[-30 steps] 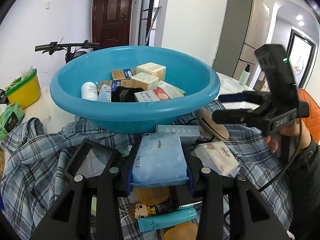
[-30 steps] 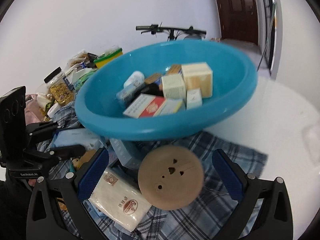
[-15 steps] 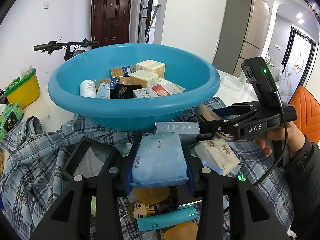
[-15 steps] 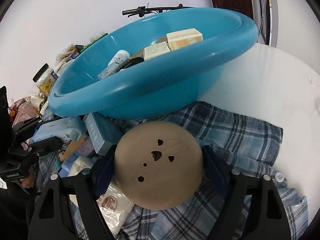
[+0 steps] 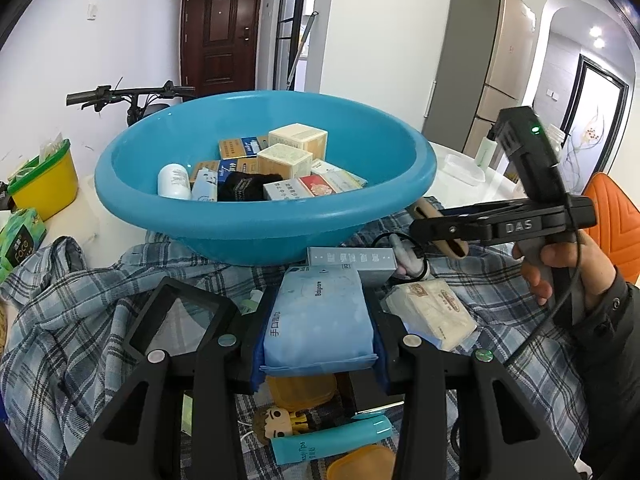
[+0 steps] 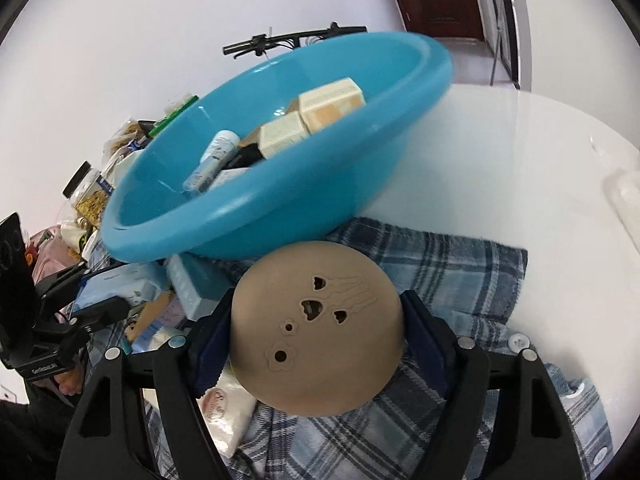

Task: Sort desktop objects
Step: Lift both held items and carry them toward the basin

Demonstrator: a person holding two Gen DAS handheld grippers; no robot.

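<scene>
Beside the blue basin (image 6: 280,200), right gripper (image 6: 318,332) has just clamped onto the tan disc (image 6: 316,332); left gripper (image 5: 318,320) grips wipes pack (image 5: 318,316). Lift both clear of the rim before tipping in.

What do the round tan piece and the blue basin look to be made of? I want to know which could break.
Round tan piece: probably wood or bamboo; matte, with cut-out holes and engraved lines. Blue basin: plastic; smooth, glossy, uniformly coloured, with a rolled rim.
</scene>
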